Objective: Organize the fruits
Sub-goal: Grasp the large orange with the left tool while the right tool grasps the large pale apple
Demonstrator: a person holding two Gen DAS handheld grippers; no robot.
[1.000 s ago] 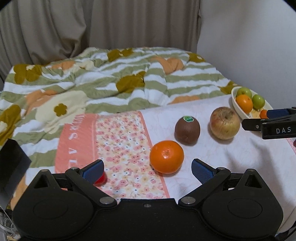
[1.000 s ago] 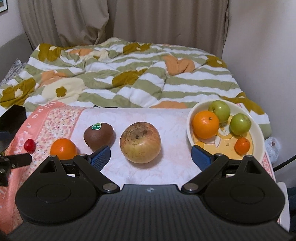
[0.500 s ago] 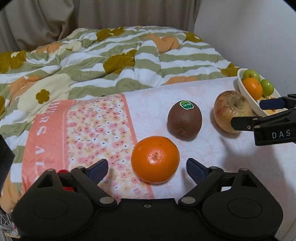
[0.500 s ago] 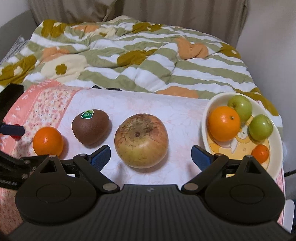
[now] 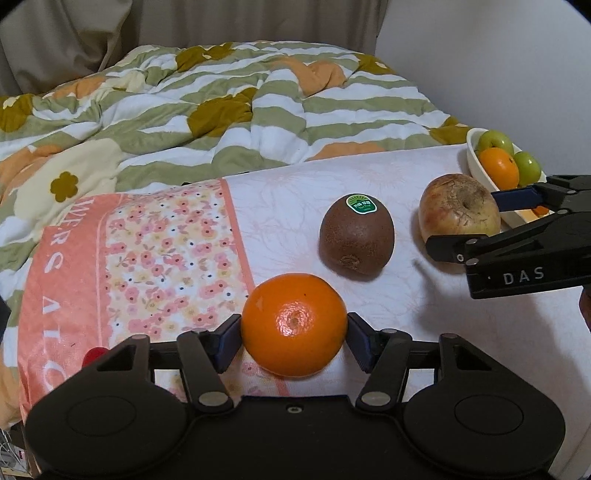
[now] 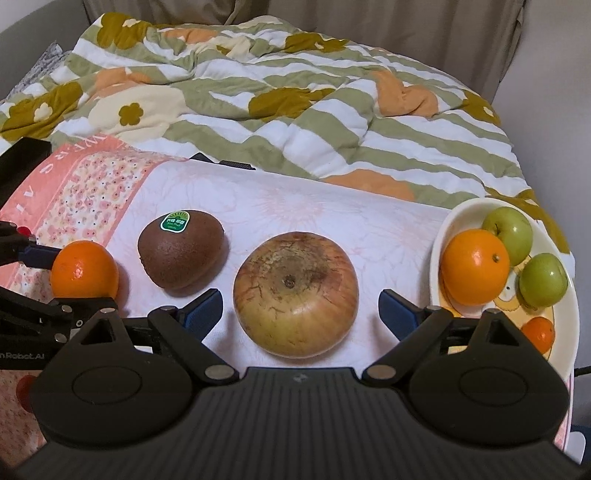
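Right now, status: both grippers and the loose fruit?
Left gripper closing on the round orange, pads at its sides. Right gripper open around the big yellow-brown apple. Brown stickered kiwi between them, clear of both.

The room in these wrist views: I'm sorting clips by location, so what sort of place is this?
Most likely a bedroom at home: a rumpled flowered quilt covers a bed, curtains hang behind it, and fruit lies on a floral cloth spread in front.
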